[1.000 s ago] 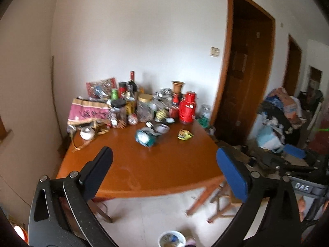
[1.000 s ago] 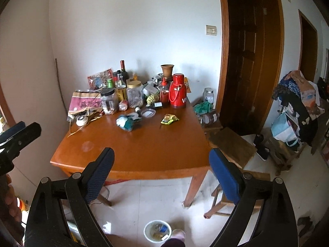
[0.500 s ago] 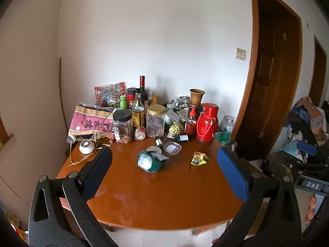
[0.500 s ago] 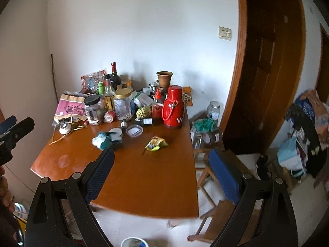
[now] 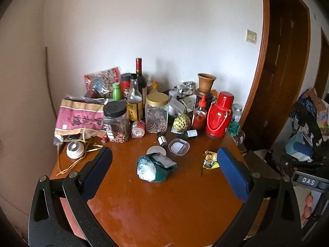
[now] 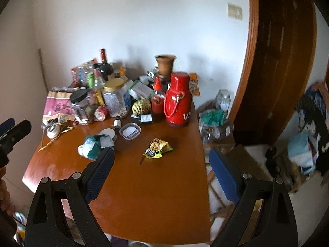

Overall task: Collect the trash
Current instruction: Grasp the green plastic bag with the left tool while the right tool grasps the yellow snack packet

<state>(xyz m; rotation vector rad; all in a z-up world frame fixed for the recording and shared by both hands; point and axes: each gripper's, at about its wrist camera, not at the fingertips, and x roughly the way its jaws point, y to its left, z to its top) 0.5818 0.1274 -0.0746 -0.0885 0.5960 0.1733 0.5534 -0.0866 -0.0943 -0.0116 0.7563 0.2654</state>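
A crumpled green and white bag (image 5: 154,167) (image 6: 95,146) lies mid-table on the brown wooden table (image 5: 164,210) (image 6: 156,195). A yellow snack wrapper (image 5: 209,159) (image 6: 157,148) lies to its right. My left gripper (image 5: 164,170) hovers open above the table's near part, the bag showing between its fingers. My right gripper (image 6: 161,168) is open too, over the table's right side, with the wrapper just beyond its fingers. Neither holds anything. The left gripper's tip (image 6: 14,131) shows at the right wrist view's left edge.
The table's back is crowded: a red thermos (image 5: 219,115) (image 6: 178,98), jars (image 5: 156,112), bottles (image 5: 140,80), a pink bag (image 5: 80,118), a clear lidded tub (image 5: 178,146) (image 6: 130,131), a clay pot (image 5: 206,82). A dark door (image 6: 285,61) and a clothes pile (image 6: 312,123) stand right.
Both grippers have come forward from the floor side to above the table. The trash and clutter loom larger, and the floor bowl has left view. The jaws stay wide.
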